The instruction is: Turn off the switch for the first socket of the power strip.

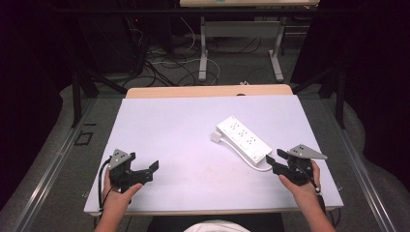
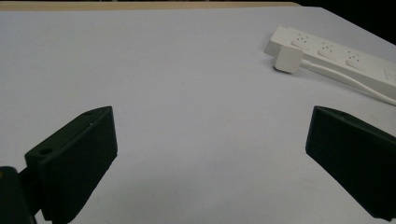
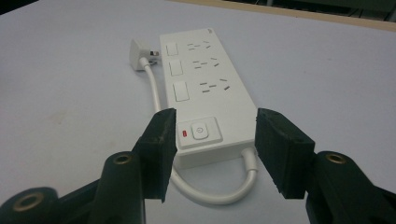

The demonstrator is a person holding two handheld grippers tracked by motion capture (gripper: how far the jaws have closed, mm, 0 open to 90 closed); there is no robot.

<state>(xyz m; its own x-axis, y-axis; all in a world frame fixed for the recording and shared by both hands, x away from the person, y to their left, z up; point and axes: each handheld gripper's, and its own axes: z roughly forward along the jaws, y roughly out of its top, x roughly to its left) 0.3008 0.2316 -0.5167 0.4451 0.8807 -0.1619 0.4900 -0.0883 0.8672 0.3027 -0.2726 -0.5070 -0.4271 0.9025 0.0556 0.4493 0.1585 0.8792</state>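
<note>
At the near left of the white worktop (image 1: 169, 140), the left gripper (image 1: 140, 173) sits with its jaws wide apart, holding nothing. Right of centre lies a white power strip (image 1: 243, 139), its plug (image 1: 215, 137) just beside its far end. The right gripper (image 1: 273, 162), jaws apart and empty, faces the strip's near end. Judging from this, a good grasp means squaring the jaws across that end, clear of the looped cord (image 3: 210, 193). The right gripper view reveals a power button (image 3: 199, 131) and a red light.

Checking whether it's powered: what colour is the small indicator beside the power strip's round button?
Red, on the white power strip; the right gripper view shows the indicator best.
</note>
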